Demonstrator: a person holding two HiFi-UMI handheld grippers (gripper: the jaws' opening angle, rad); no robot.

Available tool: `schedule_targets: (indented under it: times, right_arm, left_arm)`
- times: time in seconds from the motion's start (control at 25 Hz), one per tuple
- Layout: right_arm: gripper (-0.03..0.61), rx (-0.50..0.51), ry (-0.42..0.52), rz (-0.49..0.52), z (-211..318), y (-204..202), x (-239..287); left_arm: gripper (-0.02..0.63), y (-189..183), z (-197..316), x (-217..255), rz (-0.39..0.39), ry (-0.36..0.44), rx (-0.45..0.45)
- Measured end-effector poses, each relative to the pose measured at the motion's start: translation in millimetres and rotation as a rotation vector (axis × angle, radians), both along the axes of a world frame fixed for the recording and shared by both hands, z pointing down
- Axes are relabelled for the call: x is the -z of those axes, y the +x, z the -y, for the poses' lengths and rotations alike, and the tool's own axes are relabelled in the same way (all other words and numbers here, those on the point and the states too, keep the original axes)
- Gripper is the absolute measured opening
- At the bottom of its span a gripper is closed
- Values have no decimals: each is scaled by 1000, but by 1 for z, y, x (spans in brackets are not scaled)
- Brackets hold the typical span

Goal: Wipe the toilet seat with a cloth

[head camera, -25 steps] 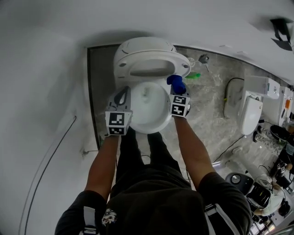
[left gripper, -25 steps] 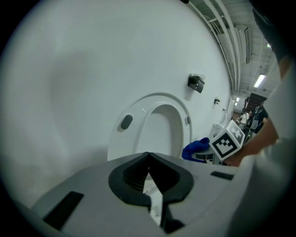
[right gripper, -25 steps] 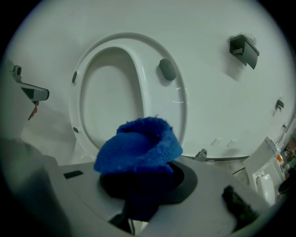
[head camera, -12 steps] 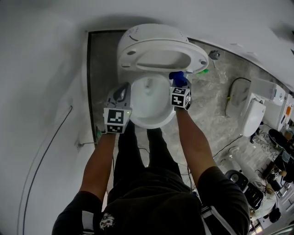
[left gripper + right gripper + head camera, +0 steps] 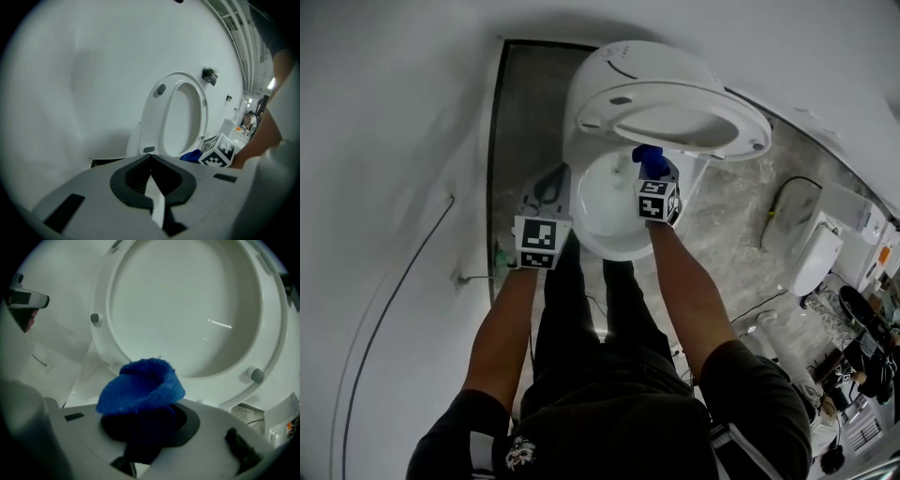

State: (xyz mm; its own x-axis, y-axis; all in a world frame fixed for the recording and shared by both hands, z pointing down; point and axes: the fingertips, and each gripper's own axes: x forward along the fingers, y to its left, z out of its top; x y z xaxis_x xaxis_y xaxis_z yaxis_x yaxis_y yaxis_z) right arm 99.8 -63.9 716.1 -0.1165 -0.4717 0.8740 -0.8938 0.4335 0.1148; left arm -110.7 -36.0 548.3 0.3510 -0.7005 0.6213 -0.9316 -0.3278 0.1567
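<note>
One blue fuzzy cloth (image 5: pixel 140 385), bunched; white seat (image 5: pixel 99 338) raised.

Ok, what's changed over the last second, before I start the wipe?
The right gripper, shut on the blue cloth, has moved in from the right edge of the bowl toward the raised seat. The left gripper now sits a little clear of the bowl's left side. Unchanged: cloth gripped, left jaws shut and empty, seat up.
</note>
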Motion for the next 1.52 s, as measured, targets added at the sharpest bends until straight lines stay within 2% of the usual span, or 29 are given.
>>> schedule_targets:
  times: [0.24, 0.4, 0.56, 0.72, 1.08, 1.52]
  right_arm:
    - [92, -34, 0, 85, -3, -52, -3]
    - [92, -6, 18, 142, 0, -93, 15]
    - [92, 40, 81, 184, 11, -125, 46]
    - [92, 51, 171, 213, 22, -141, 89]
    - [92, 106, 365, 259, 59, -145, 185]
    - [92, -2, 511, 334, 86, -98, 282]
  left_arm:
    - [9, -20, 0, -1, -4, 2, 49]
    - [9, -27, 0, 3, -3, 4, 58]
    - [9, -38, 7, 11, -11, 20, 87]
    - [9, -49, 9, 22, -26, 25, 129]
    - [9, -37, 12, 50, 2, 58, 75]
    - [9, 0, 37, 110, 1, 146, 7]
